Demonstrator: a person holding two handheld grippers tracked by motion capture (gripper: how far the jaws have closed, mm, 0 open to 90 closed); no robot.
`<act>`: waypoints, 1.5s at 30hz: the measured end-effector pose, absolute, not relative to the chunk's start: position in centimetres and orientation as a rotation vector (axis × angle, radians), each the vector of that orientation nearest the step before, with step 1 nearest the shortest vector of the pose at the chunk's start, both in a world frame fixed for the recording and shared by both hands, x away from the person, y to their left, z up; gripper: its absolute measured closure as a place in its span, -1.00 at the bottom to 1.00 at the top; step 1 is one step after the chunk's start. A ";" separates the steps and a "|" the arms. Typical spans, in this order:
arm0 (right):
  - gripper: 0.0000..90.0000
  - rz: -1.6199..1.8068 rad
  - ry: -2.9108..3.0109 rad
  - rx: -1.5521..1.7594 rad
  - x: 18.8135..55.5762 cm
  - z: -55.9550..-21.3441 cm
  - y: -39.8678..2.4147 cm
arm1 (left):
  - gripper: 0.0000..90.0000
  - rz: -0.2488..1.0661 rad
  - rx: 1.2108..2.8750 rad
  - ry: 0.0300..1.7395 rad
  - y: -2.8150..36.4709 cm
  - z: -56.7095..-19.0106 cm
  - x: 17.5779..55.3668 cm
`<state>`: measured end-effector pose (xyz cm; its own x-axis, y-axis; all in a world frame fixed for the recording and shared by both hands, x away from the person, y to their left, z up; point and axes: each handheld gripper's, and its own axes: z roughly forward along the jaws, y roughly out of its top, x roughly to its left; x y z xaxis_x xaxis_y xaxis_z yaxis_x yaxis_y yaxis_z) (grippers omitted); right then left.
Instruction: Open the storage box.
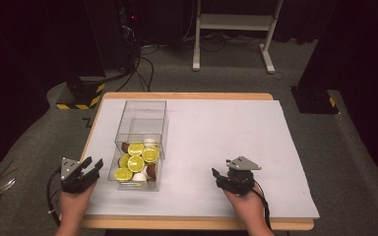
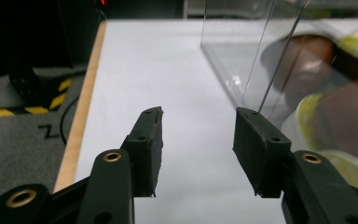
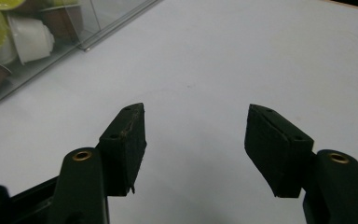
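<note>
A clear plastic box [image 1: 142, 140] stands on the left half of the white table top [image 1: 226, 128]. It holds several coffee capsules [image 1: 137, 156], some with lime-green lids, some brown, some white. My left gripper [image 1: 94, 166] sits just left of the box's near end, jaws apart with nothing between them. In the left gripper view [image 2: 199, 135] its right jaw is close beside the box wall [image 2: 235, 60]. My right gripper [image 1: 217, 174] hovers over bare table to the right of the box, open and empty [image 3: 196, 140]. The box corner [image 3: 74, 42] lies at that view's upper left.
The table's wooden edge [image 1: 187, 96] runs along the far side. Beyond it stand a white frame's legs [image 1: 234, 22] and cables on the grey floor. A black-and-yellow striped base [image 1: 83, 93] sits off the table's far left corner.
</note>
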<state>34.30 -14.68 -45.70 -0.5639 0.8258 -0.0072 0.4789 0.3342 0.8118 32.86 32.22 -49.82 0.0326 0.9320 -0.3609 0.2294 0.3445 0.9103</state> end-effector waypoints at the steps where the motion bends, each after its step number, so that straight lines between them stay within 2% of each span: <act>1: -0.14 1.118 2.188 1.144 34.3 -45.6 -14.3 | 0.15 0.770 1.128 1.468 32.2 -50.1 32.9; 9: -0.12 1.166 2.205 1.087 34.1 -44.9 -12.2 | 0.09 0.752 1.135 1.478 32.3 -50.6 33.1; 20: -0.13 1.233 2.239 0.990 34.5 -43.3 -9.2 | -0.06 0.797 1.189 1.456 31.8 -50.8 33.0; 26: -0.12 1.264 2.270 0.923 34.8 -42.5 -7.1 | -0.07 0.801 1.205 1.445 31.6 -50.9 33.0; 45: -0.20 1.322 2.451 0.731 35.6 -40.8 3.0 | -0.09 0.782 1.201 1.433 31.6 -50.8 32.9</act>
<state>35.59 3.00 -40.75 -0.8394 0.5435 0.0085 0.3056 0.4589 0.8343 32.89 31.61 -50.83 0.0657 0.9500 -0.3053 0.2571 0.2795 0.9251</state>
